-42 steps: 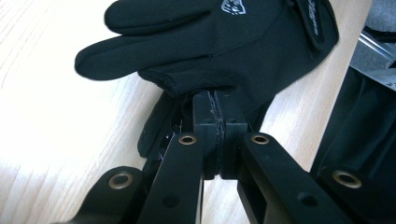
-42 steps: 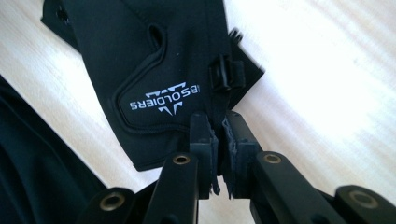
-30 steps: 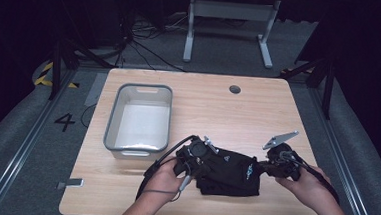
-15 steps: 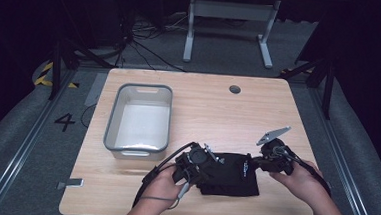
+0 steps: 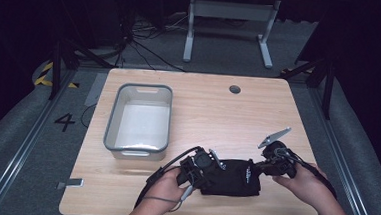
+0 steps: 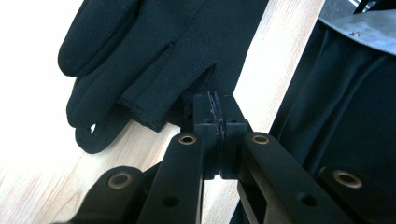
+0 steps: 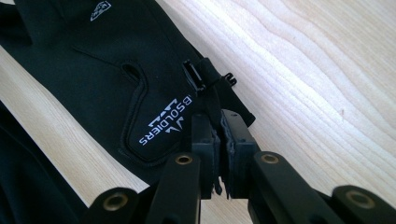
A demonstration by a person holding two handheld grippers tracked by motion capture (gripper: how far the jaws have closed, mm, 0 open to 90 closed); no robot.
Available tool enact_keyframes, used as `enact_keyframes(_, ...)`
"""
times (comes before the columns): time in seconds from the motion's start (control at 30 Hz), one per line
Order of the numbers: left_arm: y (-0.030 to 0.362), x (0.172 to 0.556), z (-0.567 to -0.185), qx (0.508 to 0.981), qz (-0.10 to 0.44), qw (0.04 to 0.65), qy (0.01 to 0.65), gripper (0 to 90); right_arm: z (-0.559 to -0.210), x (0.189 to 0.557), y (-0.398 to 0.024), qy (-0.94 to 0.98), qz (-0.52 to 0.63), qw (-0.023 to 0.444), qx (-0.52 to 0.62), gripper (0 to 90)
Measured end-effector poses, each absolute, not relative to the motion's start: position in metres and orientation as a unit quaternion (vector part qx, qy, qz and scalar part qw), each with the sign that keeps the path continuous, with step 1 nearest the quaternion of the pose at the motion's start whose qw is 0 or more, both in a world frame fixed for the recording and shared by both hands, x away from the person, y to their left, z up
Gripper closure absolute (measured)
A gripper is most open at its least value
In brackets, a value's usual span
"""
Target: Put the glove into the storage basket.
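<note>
Black gloves [image 5: 231, 179] lie in a bundle near the front edge of the wooden table [image 5: 203, 106]. My left gripper [image 5: 214, 169] is at their left end and my right gripper [image 5: 258, 167] at their right end. In the left gripper view the jaws [image 6: 217, 105] are pressed together on the hem of a glove [image 6: 140, 51], whose fingers point up and left. In the right gripper view the jaws [image 7: 219, 126] pinch the cuff edge of a glove [image 7: 93, 70] that has white lettering and a small clip.
A grey bin [image 5: 111, 127] with a white inside stands left of centre on the table, just behind my left hand. A round cable hole [image 5: 234, 89] sits near the far edge. A small metal bracket [image 5: 71, 184] sticks out at the front left corner.
My left gripper has shifted slightly toward the table's near edge. The gloves and my right gripper have stayed about where they were, both grips unchanged.
</note>
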State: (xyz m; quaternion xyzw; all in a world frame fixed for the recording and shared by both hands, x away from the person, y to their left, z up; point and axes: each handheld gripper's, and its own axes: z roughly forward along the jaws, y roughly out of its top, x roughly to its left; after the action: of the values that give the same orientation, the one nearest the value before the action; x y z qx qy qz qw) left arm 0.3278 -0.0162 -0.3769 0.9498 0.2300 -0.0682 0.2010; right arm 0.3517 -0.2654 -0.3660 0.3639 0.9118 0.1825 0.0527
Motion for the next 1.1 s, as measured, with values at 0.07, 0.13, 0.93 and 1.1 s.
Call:
enact_keyframes(0.07,-0.017,0.328,-0.378,0.95,-0.068,0.199,0.229,88.9,-0.369,0.353,-0.265,0.912,0.182,0.051,0.365,85.0)
enact_keyframes(0.13,-0.016,0.329,-0.379,0.95,-0.069,0.196,0.231,89.0,-0.37,0.354,-0.265,0.912,0.183,0.049,0.364,85.0)
enact_keyframes(0.93,-0.015,0.338,-0.389,0.945,-0.091,0.196,0.246,71.3,-0.395,0.37,-0.267,0.904,0.166,0.065,0.39,67.3)
enact_keyframes(1.1,-0.002,0.343,-0.377,0.927,-0.066,0.247,0.275,66.8,-0.388,0.366,-0.27,0.902,0.183,0.086,0.382,68.1)
